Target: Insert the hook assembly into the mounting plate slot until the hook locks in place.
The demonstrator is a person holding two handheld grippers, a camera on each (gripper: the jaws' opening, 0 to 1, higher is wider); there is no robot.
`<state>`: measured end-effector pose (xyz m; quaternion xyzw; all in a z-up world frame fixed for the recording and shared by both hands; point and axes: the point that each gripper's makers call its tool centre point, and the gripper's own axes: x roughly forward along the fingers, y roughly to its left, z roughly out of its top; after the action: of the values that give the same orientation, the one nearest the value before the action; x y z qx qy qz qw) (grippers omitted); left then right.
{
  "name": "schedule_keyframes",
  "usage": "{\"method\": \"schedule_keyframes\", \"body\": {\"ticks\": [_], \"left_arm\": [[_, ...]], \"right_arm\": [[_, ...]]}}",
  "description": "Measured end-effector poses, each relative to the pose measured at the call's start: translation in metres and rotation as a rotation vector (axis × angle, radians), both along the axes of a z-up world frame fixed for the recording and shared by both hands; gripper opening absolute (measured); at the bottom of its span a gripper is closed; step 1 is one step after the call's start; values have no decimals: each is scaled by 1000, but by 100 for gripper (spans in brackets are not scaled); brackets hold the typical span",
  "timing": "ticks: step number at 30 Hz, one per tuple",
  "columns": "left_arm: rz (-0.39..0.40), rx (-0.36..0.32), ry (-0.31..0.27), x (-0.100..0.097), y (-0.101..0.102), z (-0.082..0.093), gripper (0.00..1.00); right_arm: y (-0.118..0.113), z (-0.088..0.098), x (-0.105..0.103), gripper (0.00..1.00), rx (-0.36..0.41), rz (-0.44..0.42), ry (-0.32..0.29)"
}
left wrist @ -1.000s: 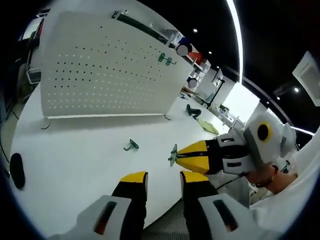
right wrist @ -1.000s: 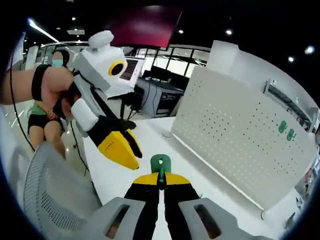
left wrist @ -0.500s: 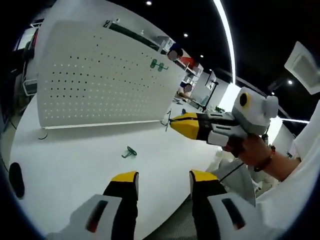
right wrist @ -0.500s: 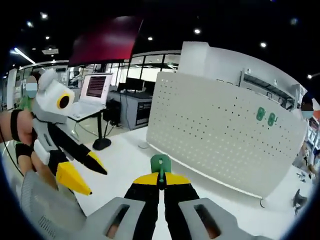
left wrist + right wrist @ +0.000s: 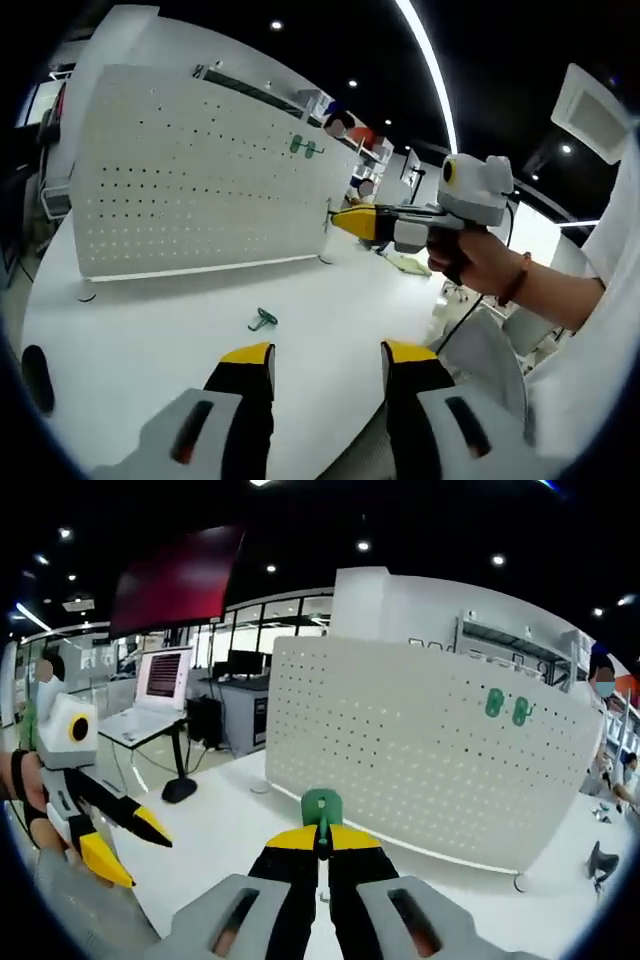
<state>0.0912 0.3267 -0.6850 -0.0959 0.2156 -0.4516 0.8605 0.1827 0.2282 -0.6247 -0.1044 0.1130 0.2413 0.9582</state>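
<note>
My left gripper (image 5: 322, 360) is hanging open and empty over the table (image 5: 150, 330), where a spare hook (image 5: 262, 319) is lying. My right gripper (image 5: 321, 842) is pinching the green hook (image 5: 321, 807), probably light, stiff plastic, by its stem; its long axis is pointing toward the pegboard (image 5: 420, 760).

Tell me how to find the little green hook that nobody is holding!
Look at the big white pegboard standing on the white table. On the tabletop in front of it lies a small green hook, all alone. The two green hooks already hang high on the board, and another is pinched in the right tongs.
</note>
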Motion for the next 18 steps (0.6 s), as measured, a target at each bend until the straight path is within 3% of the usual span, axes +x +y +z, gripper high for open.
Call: {"method": "schedule_keyframes", "body": {"ticks": [6,12,15,18], "left_arm": [[-36,-21,3,1,-6,2,47],[-66,-38,-55,4,-13,13,51],[-139,-71,-95,-3,-25,20,56],[-161,-53,-122,-5,-32,21,57]], "right_arm": [[-6,4,10,1,26,-27,5],[-17,11,26,1,60,-74,-2],[-25,21,36,1,107,-111,-17],[-28,25,46,1,120,-123,-16]]}}
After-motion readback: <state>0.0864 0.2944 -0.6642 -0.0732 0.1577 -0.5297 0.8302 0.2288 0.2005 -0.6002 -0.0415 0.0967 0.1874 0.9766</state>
